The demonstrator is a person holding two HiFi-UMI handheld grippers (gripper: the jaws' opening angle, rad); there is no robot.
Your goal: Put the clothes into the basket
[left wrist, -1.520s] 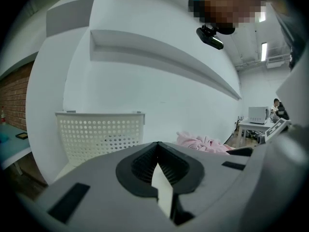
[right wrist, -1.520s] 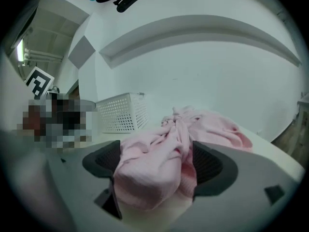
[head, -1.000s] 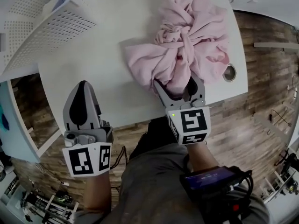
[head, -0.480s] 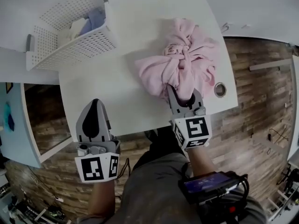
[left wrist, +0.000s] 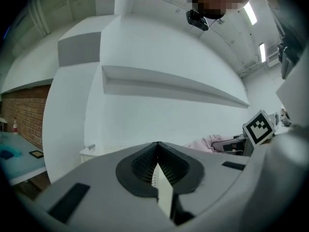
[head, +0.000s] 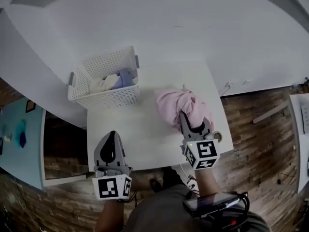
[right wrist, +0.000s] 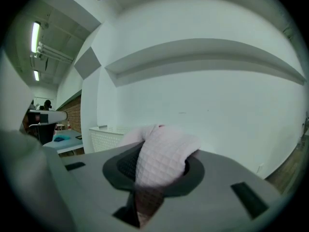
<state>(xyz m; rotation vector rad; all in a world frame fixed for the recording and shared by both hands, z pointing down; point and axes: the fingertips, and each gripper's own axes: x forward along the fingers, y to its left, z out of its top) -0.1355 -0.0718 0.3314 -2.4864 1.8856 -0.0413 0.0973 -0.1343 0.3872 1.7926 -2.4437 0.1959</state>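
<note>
Basket [head: 114,96] — one; pink garment [head: 172,103] — one

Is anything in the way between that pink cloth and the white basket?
Nothing visible. The right gripper has just closed on the cloth; only bare table lies between it and the open-topped basket. The left gripper sits nearer the person, off that line.

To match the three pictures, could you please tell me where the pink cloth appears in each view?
Head view: cloth right of centre, in the right gripper.
Left gripper view: cloth low, right of centre.
Right gripper view: cloth bottom centre, pinched between the jaws.
Shared landmark: the basket, left of the cloth in every view.
</note>
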